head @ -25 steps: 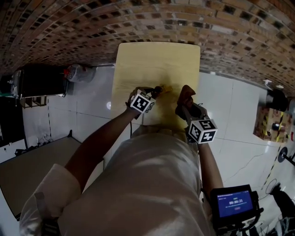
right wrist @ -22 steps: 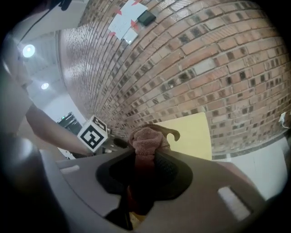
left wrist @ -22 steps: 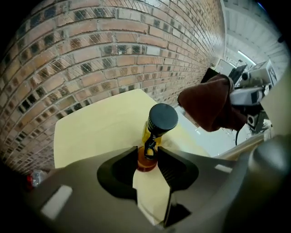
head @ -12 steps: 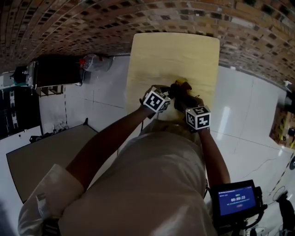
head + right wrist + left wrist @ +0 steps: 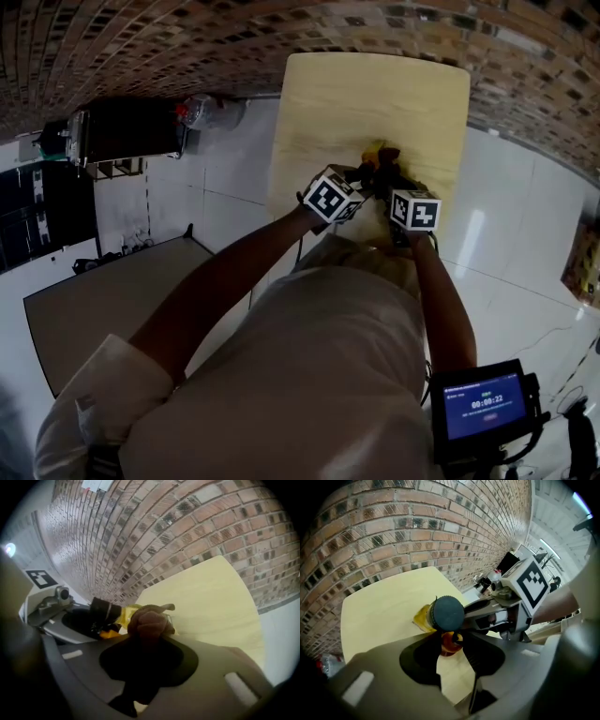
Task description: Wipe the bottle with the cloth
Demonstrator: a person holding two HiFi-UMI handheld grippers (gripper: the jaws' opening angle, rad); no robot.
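The step in hand looks like the start of the wipe itself, with the bottle steadied and the cloth brought up to it. The left gripper (image 5: 450, 645) is clamped on the bottle (image 5: 447, 613) just below its dark round cap, the yellow-orange body pinched between the jaws; whether the base rests on the pale table (image 5: 375, 94) cannot be told. In the head view the bottle sits above centre toward 1 o'clock; the brown cloth (image 5: 149, 623) is at its 3 o'clock side, bunched in a wad and apparently touching the yellow body; the right gripper (image 5: 147, 641) is closed tight on that wad. The next move probably calls for rubbing the wad along the bottle's side while the left grip holds firm, perhaps turning the bottle to offer fresh surface. The left forearm (image 5: 234, 272) reaches in from 7 o'clock, its gripper pointing steeply down; the right forearm (image 5: 441, 300) comes from 5 o'clock, its gripper tilted more shallowly; the two converge on the bottle.
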